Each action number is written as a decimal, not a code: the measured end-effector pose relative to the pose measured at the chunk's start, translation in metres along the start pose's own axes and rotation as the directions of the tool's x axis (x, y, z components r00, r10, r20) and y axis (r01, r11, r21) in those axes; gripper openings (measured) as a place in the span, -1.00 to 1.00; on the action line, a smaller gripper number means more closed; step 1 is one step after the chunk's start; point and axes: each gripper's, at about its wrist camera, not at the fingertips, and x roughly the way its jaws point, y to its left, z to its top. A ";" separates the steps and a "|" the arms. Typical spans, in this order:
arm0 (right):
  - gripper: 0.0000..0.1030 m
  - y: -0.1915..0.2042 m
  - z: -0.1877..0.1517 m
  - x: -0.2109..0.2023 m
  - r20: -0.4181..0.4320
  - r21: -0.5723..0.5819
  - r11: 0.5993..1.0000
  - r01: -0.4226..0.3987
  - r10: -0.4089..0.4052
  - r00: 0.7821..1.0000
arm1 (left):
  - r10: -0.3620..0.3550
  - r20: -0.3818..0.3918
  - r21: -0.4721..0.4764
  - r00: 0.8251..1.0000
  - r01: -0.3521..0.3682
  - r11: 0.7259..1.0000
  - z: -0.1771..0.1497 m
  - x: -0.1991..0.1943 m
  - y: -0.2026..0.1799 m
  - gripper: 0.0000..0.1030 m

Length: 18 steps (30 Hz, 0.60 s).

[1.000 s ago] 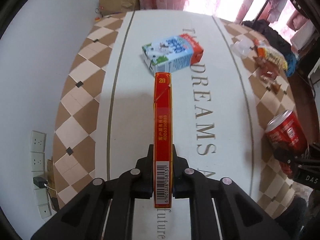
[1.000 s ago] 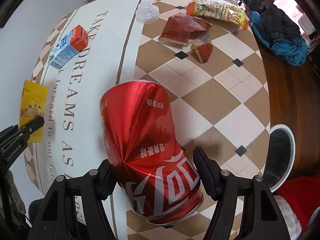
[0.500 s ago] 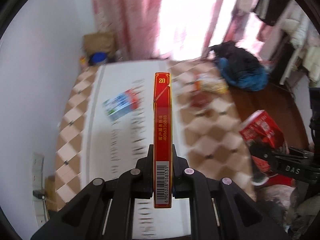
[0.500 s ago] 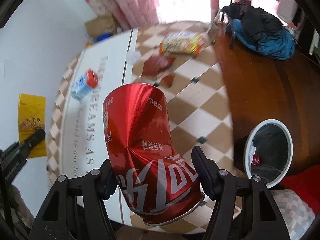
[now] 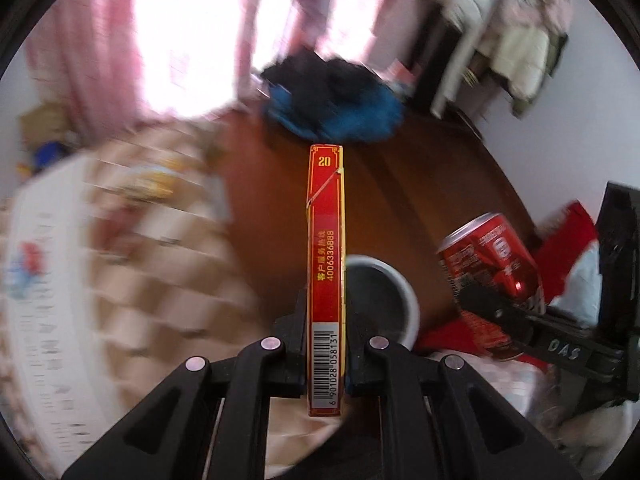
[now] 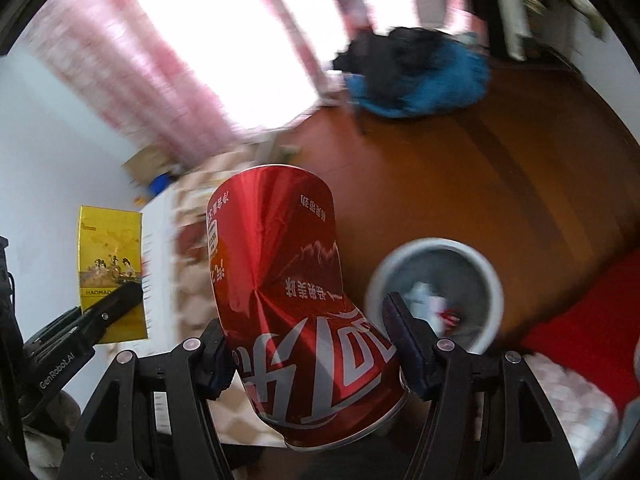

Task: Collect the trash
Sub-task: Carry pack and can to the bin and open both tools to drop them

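Observation:
My left gripper [image 5: 325, 332] is shut on a flat red and yellow cigarette box [image 5: 325, 248], held edge-on in the air. The box's yellow face also shows in the right wrist view [image 6: 110, 264]. My right gripper [image 6: 310, 344] is shut on a dented red cola can [image 6: 288, 280], which also shows in the left wrist view [image 5: 492, 256]. A round white-rimmed trash bin [image 6: 476, 264] with scraps inside stands on the wooden floor, just right of the can. In the left wrist view the bin [image 5: 404, 292] lies right behind the box.
The tiled table with white lettering [image 5: 132, 260] is at the left, blurred, with a milk carton on it. A blue and black bag [image 6: 416, 76] lies on the brown floor [image 6: 500, 160] beyond the bin. Red cloth [image 6: 588, 320] lies at the right. Pink curtains hang behind.
Both grippers have swung right, away from the table and toward the floor. The trash bin now sits close in front of both, and the table has slid off to the left.

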 end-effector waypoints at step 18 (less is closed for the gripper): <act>0.85 -0.225 -0.026 0.167 -0.267 0.383 0.920 0.088 0.019 0.964 | 0.098 -0.334 0.027 0.937 -0.094 0.995 -0.003 0.191 -0.036 0.92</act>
